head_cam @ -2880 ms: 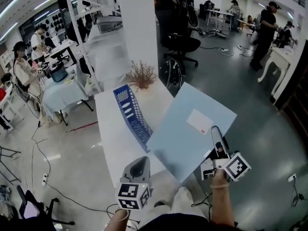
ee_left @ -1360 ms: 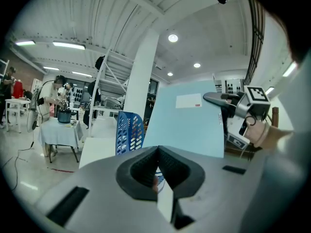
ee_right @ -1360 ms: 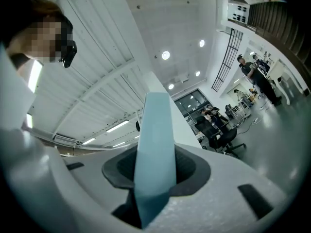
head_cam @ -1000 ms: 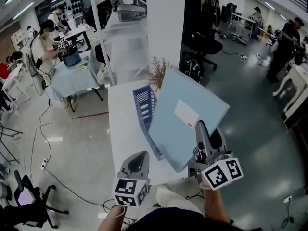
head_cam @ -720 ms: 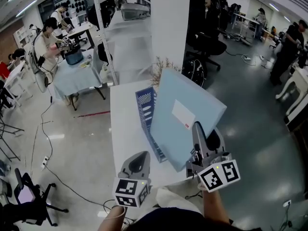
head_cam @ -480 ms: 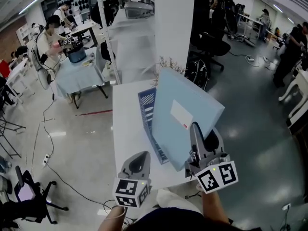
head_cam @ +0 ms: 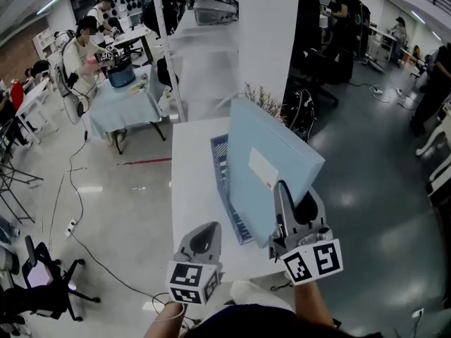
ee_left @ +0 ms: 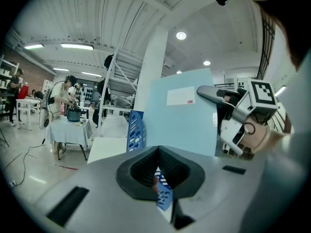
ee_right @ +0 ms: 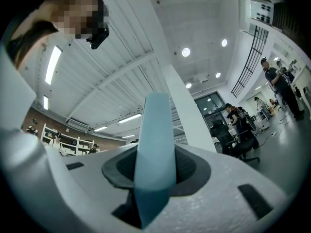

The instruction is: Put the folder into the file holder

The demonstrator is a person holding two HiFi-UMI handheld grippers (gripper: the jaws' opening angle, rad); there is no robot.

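Right gripper (head_cam: 282,197) clamps the light-blue folder (head_cam: 266,162) upright at 3 o'clock of the blue file holder (head_cam: 224,180); inserting it is still to do. Left gripper (head_cam: 201,236) closed, empty.

Head view steeply downward; both gripper views close; folder (head_cam: 246,146) common.

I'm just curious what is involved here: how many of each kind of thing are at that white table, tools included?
Light blue folder: 1
Blue file holder: 1
Dried plant: 1
Hand-held grippers: 2 (left hand-held gripper, right hand-held gripper)
Total: 5
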